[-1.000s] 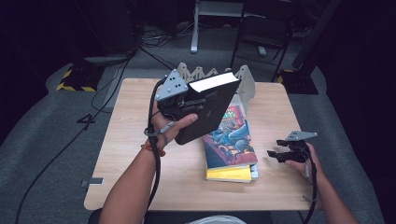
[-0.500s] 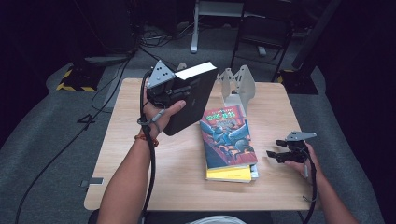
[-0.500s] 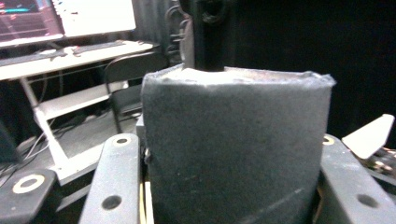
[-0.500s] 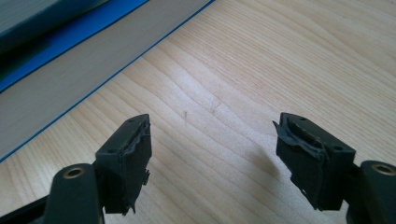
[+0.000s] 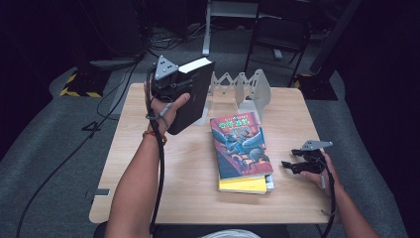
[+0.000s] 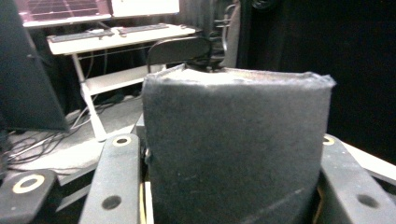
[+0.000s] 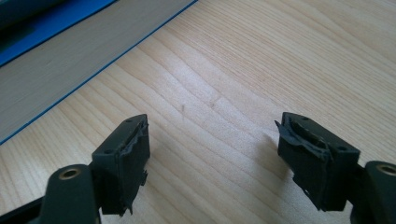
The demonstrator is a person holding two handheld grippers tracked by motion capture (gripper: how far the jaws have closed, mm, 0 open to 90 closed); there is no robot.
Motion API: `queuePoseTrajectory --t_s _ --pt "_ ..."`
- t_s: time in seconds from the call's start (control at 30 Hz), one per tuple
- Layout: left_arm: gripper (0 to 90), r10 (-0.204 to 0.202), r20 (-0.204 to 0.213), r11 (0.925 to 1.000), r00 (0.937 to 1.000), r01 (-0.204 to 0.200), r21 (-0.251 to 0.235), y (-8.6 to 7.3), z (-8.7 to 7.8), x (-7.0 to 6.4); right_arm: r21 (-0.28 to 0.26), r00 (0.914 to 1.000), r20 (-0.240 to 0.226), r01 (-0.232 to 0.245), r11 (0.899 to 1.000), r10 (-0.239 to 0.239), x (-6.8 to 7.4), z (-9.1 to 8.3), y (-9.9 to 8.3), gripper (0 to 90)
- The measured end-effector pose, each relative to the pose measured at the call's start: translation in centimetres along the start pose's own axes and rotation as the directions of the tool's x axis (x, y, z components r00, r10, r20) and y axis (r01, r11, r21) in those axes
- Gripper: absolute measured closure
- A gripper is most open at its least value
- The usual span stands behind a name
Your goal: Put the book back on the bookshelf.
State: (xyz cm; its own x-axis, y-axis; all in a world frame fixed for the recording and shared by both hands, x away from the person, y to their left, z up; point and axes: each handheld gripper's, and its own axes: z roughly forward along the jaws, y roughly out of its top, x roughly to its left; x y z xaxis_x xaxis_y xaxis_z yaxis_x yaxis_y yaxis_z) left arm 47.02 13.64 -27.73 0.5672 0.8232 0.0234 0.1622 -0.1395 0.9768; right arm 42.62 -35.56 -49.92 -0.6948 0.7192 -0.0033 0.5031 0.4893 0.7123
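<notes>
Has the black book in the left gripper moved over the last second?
Yes. The black book, clamped in the left gripper, has moved left and toward the far edge, from above the book stack to left of the white rack.

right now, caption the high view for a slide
Left gripper lifts a black book above the table.

Thick black book (image 5: 190, 94), upright and slightly tilted, pale page edges up, raised over the table's far-left part.
</notes>
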Motion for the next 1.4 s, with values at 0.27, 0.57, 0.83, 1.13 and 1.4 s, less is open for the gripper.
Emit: queuePoseTrajectory --t_s 0.27,0.57,0.83,1.13,1.4 --pt "52.0 -0.023 -0.073 0.9995 0.9971 0.024 0.022 -0.1 3.1 0.8 -0.006 1.0000 -0.002 0.001 1.000 -0.001 0.0 0.0 -0.1 25.3" --pt "52.0 -0.002 -0.156 0.9982 0.9878 0.012 0.059 -1.1 6.3 1.5 -0.024 1.0000 0.000 0.008 1.000 -0.008 0.1 0.0 -0.3 25.1" --pt "51.9 -0.020 -0.185 0.9964 0.9826 0.035 0.078 -1.9 8.2 2.6 -0.044 1.0000 -0.003 0.008 0.999 -0.008 0.1 -0.1 -0.6 25.6" --pt "51.7 -0.024 -0.199 0.9954 0.9797 0.042 0.086 -2.8 10.0 3.6 -0.051 1.0000 -0.002 0.008 0.999 -0.008 0.1 0.0 -0.7 25.5" --pt "51.6 -0.023 -0.205 0.9971 0.9786 0.037 0.067 -3.8 11.5 3.8 -0.050 0.9998 -0.009 0.016 0.999 -0.016 0.1 -0.1 -0.8 25.5"
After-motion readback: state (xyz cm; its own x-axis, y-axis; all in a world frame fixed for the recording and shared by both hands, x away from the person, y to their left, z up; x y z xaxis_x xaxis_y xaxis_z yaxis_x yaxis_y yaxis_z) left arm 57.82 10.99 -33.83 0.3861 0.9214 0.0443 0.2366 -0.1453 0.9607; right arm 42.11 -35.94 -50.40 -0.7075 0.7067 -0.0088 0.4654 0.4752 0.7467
